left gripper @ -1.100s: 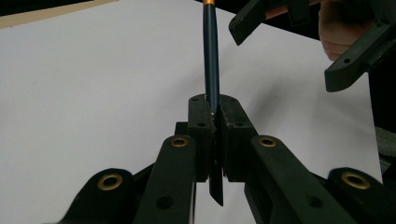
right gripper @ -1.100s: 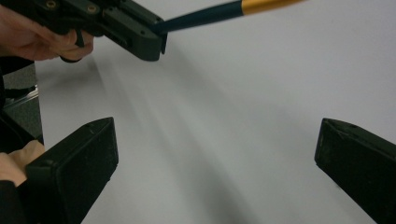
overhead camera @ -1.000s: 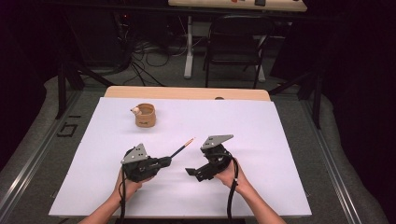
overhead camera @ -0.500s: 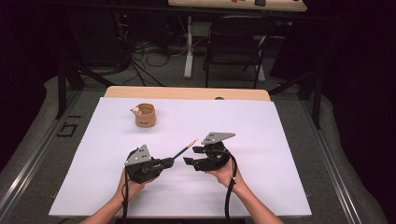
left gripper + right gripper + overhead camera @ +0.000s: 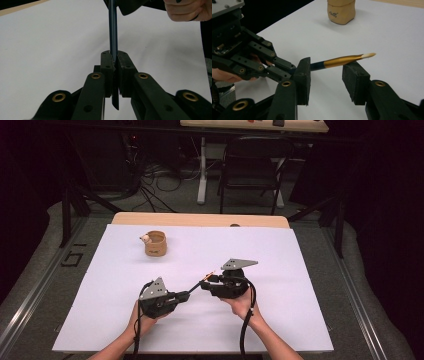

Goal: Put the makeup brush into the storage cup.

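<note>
While the left gripper (image 5: 114,62) pinches the dark end of the brush (image 5: 342,60) tight above the white table (image 5: 310,270), the right gripper (image 5: 328,75) has just been closing around its gold tip, pads not yet pressing. If they squeeze crooked, the brush could twist loose, fall, and never reach the cup (image 5: 155,243) far back.

A white sheet (image 5: 300,270) covers the wooden table (image 5: 200,219) at the frame's centre, brightly lit against a dark room; grey carpet (image 5: 40,285) spreads on both sides. At upper centre a black chair (image 5: 250,167) stands by a white desk leg (image 5: 202,170); cables (image 5: 155,182) tangle at upper left, beside black stand legs (image 5: 67,205).
</note>
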`<state>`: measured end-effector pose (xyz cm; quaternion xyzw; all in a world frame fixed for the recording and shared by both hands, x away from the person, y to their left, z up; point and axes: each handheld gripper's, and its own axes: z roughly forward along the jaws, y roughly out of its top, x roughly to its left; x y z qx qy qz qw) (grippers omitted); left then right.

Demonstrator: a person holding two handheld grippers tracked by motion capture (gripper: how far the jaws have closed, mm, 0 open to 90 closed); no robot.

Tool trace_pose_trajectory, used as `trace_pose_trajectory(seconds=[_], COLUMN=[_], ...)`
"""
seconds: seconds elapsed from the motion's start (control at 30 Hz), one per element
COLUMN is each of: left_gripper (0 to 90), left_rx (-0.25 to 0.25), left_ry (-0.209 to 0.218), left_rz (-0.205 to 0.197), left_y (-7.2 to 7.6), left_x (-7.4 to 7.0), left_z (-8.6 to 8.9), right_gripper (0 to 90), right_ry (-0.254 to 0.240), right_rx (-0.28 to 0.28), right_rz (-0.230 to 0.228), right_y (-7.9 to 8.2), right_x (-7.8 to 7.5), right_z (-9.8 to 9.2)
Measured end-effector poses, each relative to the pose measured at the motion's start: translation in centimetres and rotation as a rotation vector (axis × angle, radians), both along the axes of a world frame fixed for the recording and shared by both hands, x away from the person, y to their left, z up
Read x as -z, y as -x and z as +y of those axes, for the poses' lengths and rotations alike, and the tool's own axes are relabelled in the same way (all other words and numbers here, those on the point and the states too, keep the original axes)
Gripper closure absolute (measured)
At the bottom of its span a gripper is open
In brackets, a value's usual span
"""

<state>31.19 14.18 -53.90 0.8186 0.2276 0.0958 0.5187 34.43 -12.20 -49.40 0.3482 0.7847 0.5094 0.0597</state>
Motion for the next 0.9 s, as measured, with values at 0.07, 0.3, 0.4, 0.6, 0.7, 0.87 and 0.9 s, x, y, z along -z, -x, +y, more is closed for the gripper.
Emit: trace_pose_trajectory(seconds=[0.07,0.3,0.4,0.6,0.7,0.87,0.9], left_gripper=[84.4,84.4,84.3,84.2,84.1,84.0,84.0], left_rx=[0.004,0.005,0.005,0.004,0.007,0.010,0.008], left_ry=[-0.003,-0.017,-0.027,-0.043,-0.048,-0.060,-0.060], left_rz=[0.000,0.008,0.011,0.015,0.017,0.022,0.023], left_y=[0.0,-0.1,-0.1,-0.2,-0.2,-0.3,-0.3], left_x=[0.0,0.2,0.3,0.6,0.7,0.9,1.0], left_z=[-0.1,-0.3,-0.6,-1.0,-1.2,-1.6,-1.7], right_gripper=[61.3,67.9,70.0,74.8,77.1,80.2,80.9], right_ry=[-0.015,-0.061,-0.074,-0.106,-0.113,-0.109,-0.111], right_rx=[0.003,-0.003,-0.011,-0.028,-0.042,-0.074,-0.079], right_rz=[0.002,0.005,-0.010,-0.021,-0.031,-0.048,-0.050], right_y=[0.0,0.0,0.1,0.4,0.5,0.7,0.7], right_x=[0.0,-0.2,-0.3,-0.5,-0.6,-0.7,-0.7], right_z=[-0.1,-0.2,-0.2,0.0,0.1,0.5,0.6])
